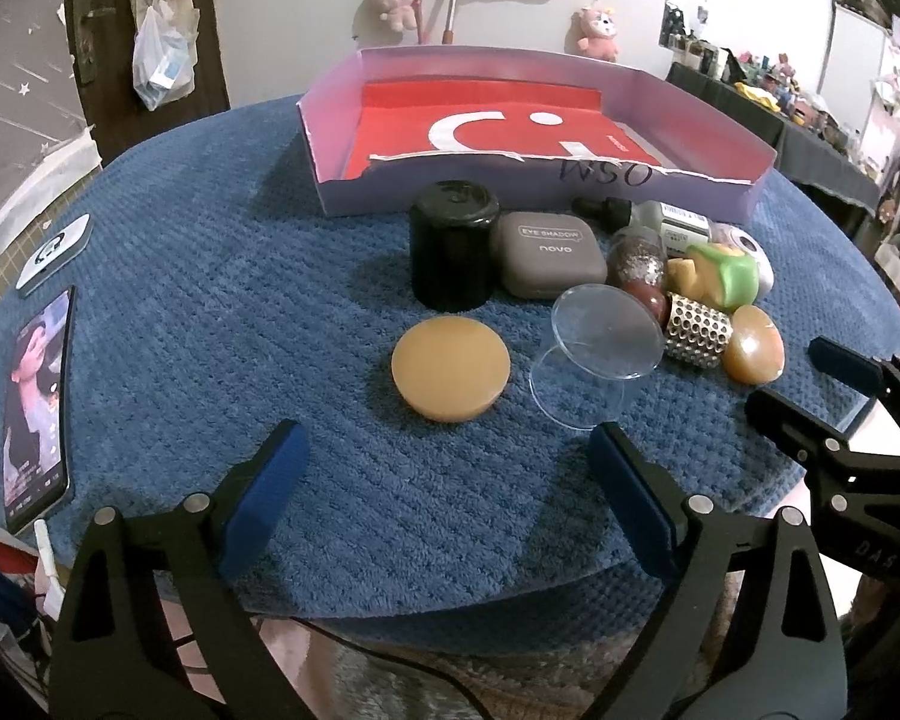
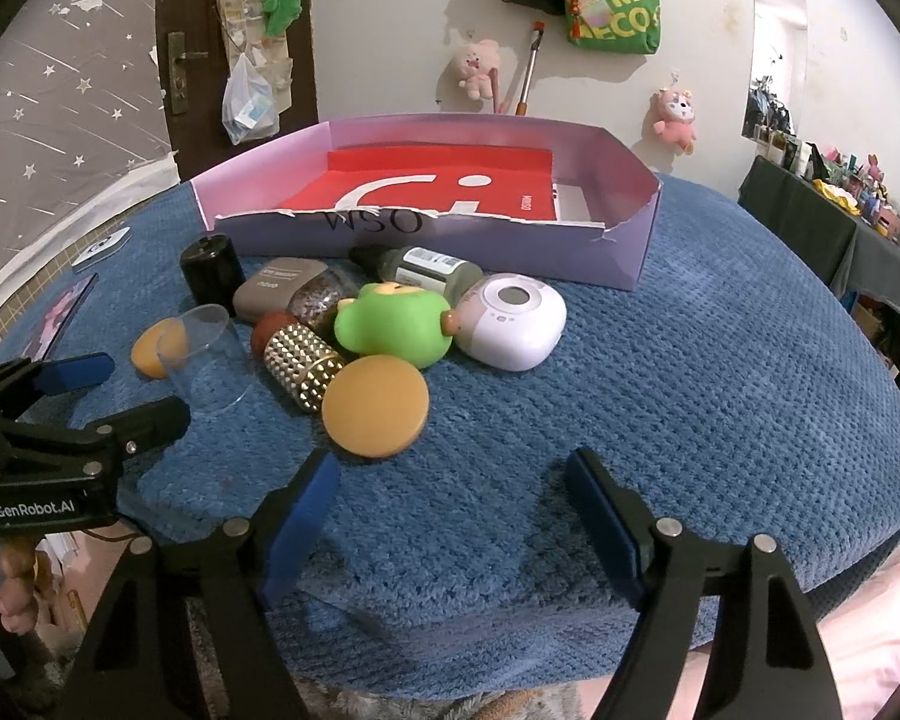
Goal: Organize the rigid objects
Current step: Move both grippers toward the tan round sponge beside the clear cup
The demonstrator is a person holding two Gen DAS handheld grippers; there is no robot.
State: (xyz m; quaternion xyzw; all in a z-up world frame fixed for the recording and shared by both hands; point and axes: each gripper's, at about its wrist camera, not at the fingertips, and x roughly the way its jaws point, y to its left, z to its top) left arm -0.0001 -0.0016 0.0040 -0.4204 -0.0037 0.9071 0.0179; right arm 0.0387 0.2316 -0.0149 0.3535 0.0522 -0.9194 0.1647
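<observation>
Blue knitted cloth (image 1: 210,300) covers the table in the left wrist view, where the left gripper (image 1: 450,480) hangs wide open and empty over the near edge, facing a tan puck (image 1: 450,369) and a clear lid (image 1: 606,333). The lilac box (image 1: 570,192) sits by the far edge. That light lid could skid away if a pad clips it.

From the right wrist, the right gripper (image 2: 450,516) is likewise spread and empty near a second tan disc (image 2: 375,405). Only this view fully shows the green toy (image 2: 396,324) and white device (image 2: 513,321), possibly a thermometer.
</observation>
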